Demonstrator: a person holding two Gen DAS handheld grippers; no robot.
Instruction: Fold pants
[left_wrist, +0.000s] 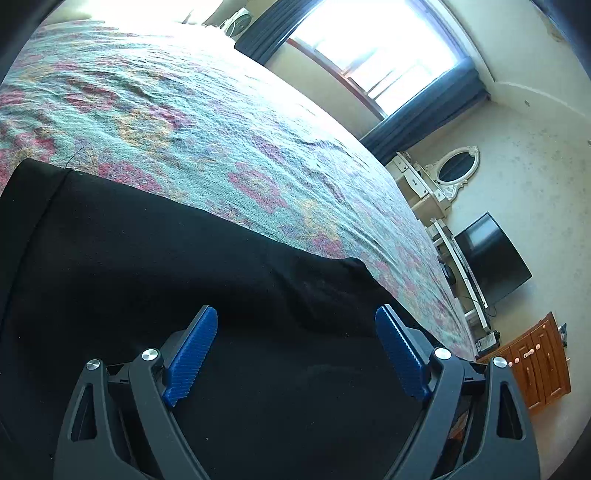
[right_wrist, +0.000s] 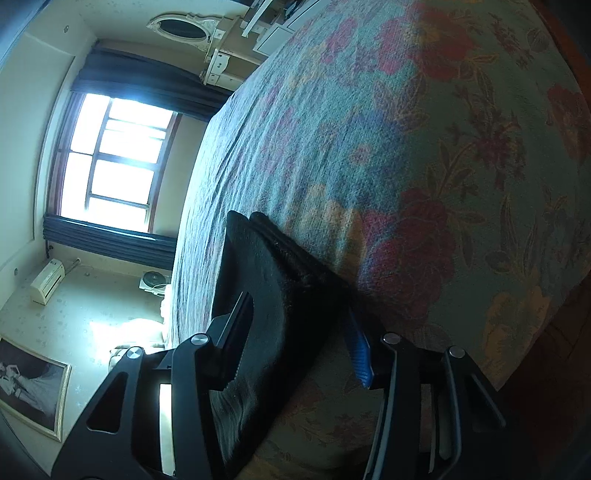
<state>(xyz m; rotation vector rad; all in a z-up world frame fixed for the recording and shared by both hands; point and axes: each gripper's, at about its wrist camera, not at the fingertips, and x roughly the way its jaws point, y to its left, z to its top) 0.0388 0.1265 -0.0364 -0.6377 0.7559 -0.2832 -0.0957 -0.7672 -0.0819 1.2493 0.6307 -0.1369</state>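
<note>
The bed (left_wrist: 207, 122), covered in a teal floral bedspread (right_wrist: 424, 155), fills the space ahead of both sets of fingers and runs off toward a bright window (left_wrist: 373, 48) with dark curtains (left_wrist: 424, 118).

The black pants (left_wrist: 177, 258) lie on that spread directly beneath and ahead of the left gripper (left_wrist: 296, 354), their far edge crossing the view beyond the fingertips. The left fingers (left_wrist: 192, 354) are spread wide — blue ribbed pads facing each other across a broad gap, with only dark cloth showing below and nothing held between them.

In the right wrist view, a folded, layered part of the pants (right_wrist: 280, 280) stands up between the right gripper (right_wrist: 295, 339) fingers and reaches out past their tips onto the bedspread. The right fingers (right_wrist: 360, 354) sit on either side of this cloth, with a gap still visible beside the blue pad — whether they are truly pinching it, I cannot tell.

Beyond the left fingers' right side, a television (left_wrist: 491, 258) and an oval mirror (left_wrist: 456, 168) stand against the wall.
</note>
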